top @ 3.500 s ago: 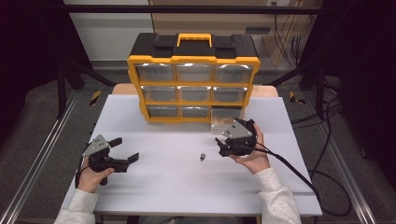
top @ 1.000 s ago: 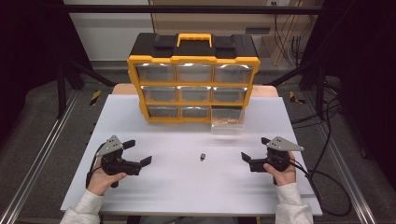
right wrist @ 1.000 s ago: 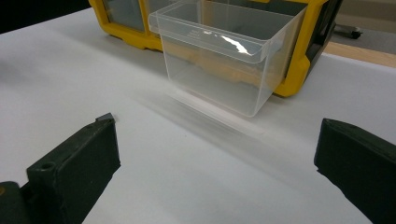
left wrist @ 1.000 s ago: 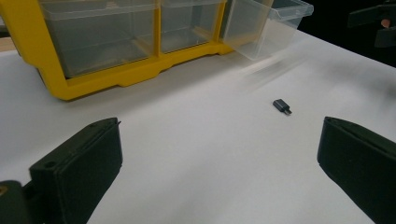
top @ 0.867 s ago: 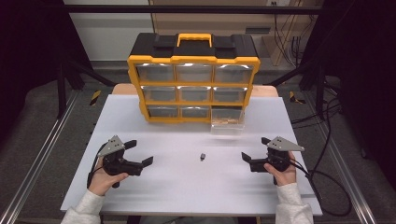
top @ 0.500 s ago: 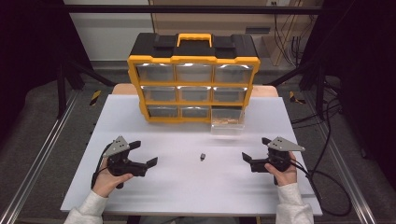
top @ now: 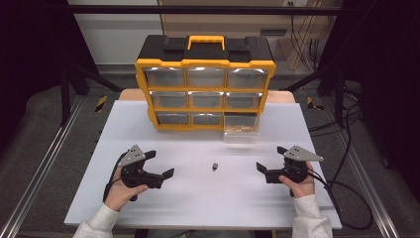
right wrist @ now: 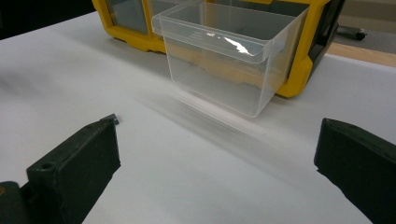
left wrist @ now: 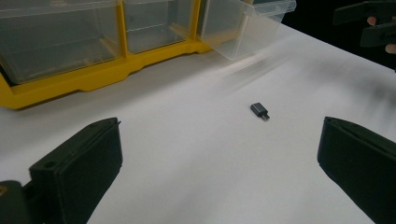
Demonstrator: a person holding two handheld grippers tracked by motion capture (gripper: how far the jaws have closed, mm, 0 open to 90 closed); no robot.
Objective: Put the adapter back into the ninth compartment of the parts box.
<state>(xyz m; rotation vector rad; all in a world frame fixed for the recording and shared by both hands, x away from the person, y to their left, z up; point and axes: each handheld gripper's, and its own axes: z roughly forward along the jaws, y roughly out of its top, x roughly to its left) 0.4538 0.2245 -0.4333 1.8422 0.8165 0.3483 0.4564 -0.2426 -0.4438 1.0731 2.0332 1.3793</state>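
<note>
A small dark adapter (top: pixel 215 166) lies on the white table (top: pixel 208 208), in front of a yellow and black drawer organizer (top: pixel 205 84). Its bottom right clear drawer (top: pixel 241 133) is pulled out. My left gripper (top: pixel 159 164) stands open, left of the adapter and apart from it. In the left gripper view the adapter (left wrist: pixel 259 111) lies ahead between the wide jaws. My right gripper (top: pixel 270 158) is open too, right of the adapter. The right gripper view faces the drawer (right wrist: pixel 224 60), and the adapter (right wrist: pixel 112 119) peeks out behind the left jaw.
The organizer (left wrist: pixel 93 70) fills the back middle of the table, its other drawers pushed in. Cables (top: pixel 346 198) trail off the right edge. Metal rails (top: pixel 44 163) run along both sides of the table. The other hand's gripper (left wrist: pixel 369 23) shows far off in the left gripper view.
The right gripper has left the pulled-out drawer and come back to the front right. Over the last second the left gripper has crept right toward the adapter. The adapter has not moved.
</note>
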